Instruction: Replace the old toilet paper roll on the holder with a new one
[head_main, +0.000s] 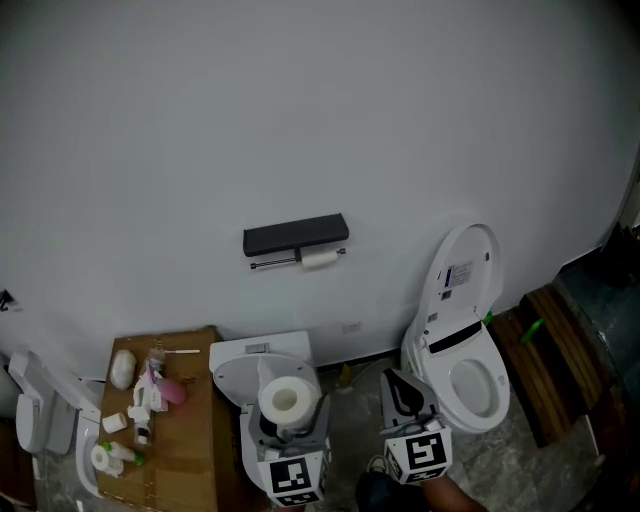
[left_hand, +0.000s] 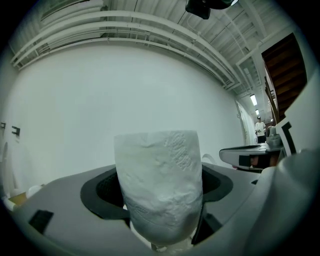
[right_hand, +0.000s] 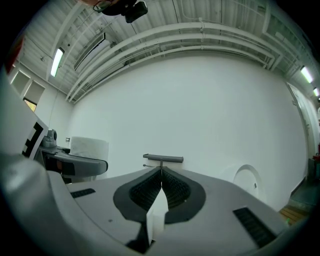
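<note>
1. The left tool (head_main: 288, 418) is clenched on the new roll (head_main: 285, 398) of toilet paper. The roll stands upright between the jaws with its hollow core facing up.
2. In the left gripper view, the new roll (left_hand: 159, 187) fills the gap between the two dark pads, and its embossed white paper bulges out above them.
3. The right tool (head_main: 405, 392) is clenched on nothing. In the right gripper view, its ribbed pads meet in a single line (right_hand: 161, 175).
4. Both tools point level toward the white wall (head_main: 300, 120), side by side and apart from each other.
5. The black holder (head_main: 296, 238) is mounted on that wall, well apart from both tools.
6. The old roll (head_main: 320, 258), thin and nearly used up, hangs on the rod under the holder's flat top.
7. A white toilet (head_main: 470, 385) with its lid raised stands to the right of the right tool.
8. A wooden bench (head_main: 190, 470) at the left carries small bottles and other toiletries.
</note>
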